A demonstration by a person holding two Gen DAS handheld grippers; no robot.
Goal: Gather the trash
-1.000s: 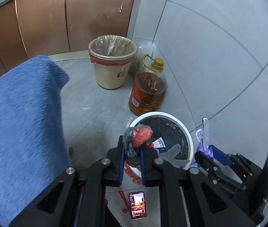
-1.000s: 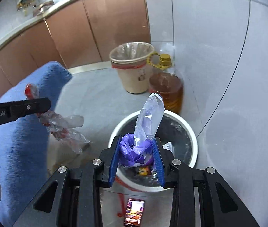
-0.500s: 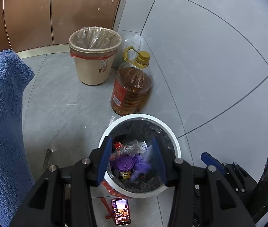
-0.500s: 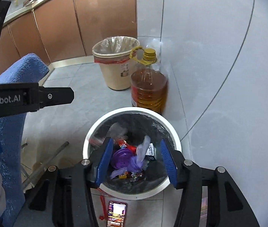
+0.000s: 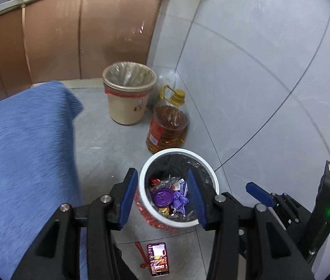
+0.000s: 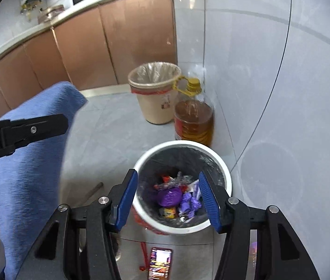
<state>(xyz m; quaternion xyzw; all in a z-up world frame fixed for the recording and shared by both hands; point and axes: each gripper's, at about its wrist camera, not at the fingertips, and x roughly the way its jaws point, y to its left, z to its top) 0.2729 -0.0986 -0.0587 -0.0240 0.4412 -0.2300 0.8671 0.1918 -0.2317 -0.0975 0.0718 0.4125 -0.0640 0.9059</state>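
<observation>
A white trash bin [image 5: 214,184] with a black liner stands on the floor by the wall; it also shows in the right wrist view [image 6: 225,170]. Inside lie a purple lid [image 5: 162,197], crumpled purple plastic [image 5: 180,201] and clear and red wrappers [image 5: 168,182]; the same purple plastic [image 6: 189,201] shows in the right wrist view. My left gripper [image 5: 162,200] is open and empty above the bin. My right gripper [image 6: 168,198] is open and empty above the bin too, and it shows at the right of the left wrist view [image 5: 258,191].
A beige bin [image 5: 127,95] with a clear liner and a large oil bottle [image 5: 168,126] stand behind the white bin. A blue cloth-covered surface [image 5: 25,151] fills the left. A phone [image 5: 158,261] with a red strap lies on the floor. Brown cabinets line the back.
Both grippers opened and dropped their trash into the white bin: the left let go of the red and clear wrapper, the right the purple plastic. Both have since risen above the bin.
</observation>
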